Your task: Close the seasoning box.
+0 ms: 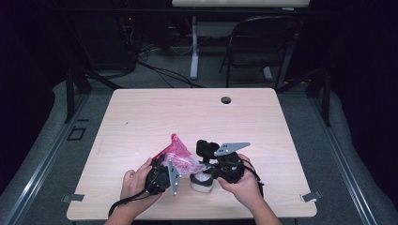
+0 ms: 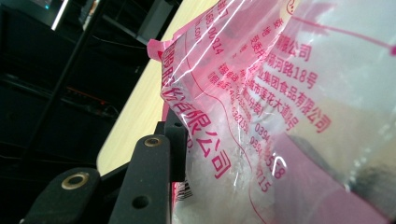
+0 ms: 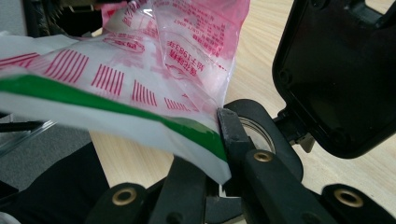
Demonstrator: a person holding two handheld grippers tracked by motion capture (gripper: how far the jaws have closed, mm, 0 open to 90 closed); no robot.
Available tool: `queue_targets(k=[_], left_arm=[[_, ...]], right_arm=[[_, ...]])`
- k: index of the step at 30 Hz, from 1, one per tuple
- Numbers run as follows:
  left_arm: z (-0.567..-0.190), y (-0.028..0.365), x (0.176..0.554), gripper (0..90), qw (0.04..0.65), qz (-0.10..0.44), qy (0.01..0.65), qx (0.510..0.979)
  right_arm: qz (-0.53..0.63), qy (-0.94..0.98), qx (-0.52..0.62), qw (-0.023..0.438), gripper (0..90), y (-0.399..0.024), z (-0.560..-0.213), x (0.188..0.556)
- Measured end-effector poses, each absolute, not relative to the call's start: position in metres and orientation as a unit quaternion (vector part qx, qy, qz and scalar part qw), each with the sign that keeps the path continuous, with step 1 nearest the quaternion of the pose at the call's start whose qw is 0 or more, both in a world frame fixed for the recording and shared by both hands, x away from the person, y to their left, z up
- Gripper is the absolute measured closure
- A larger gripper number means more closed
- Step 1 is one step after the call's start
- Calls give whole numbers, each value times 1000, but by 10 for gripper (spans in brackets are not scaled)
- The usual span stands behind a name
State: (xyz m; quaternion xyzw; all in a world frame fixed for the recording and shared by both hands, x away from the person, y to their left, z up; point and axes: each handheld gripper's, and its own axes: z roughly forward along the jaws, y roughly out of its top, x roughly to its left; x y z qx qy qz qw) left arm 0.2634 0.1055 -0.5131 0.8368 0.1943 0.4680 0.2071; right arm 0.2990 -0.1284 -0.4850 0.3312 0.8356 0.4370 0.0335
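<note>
A clear plastic bag (image 1: 180,152) with pink print hangs over the wooden table (image 1: 187,112) near its front edge, between my two grippers. A white lump (image 1: 202,183) sits at its bottom, on the table. My left gripper (image 1: 179,165) grips the bag's left side. In the left gripper view the pink-printed film (image 2: 261,107) presses against the one jaw that shows, and the left gripper's (image 2: 187,158) other jaw is hidden behind it. My right gripper (image 1: 201,166) is shut on the bag's green-and-white edge (image 3: 140,116), pinched between its jaws (image 3: 210,144).
A round cable hole (image 1: 226,100) lies at the table's far side. Beyond the table stand a folding chair (image 1: 263,47), a white desk leg (image 1: 194,47) and floor cables. A black housing (image 3: 336,70) sits close at the right in the right gripper view.
</note>
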Motion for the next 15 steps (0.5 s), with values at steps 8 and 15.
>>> queue_targets(k=[8, 15], left_arm=[[-515, 107, 265, 691, 222, 455, 207, 837], [-516, 109, 267, 691, 221, 448, 212, 840]], right_arm=[[448, 830, 331, 31, 750, -129, -485, 299], [457, 825, 332, 27, 582, -126, -486, 299]])
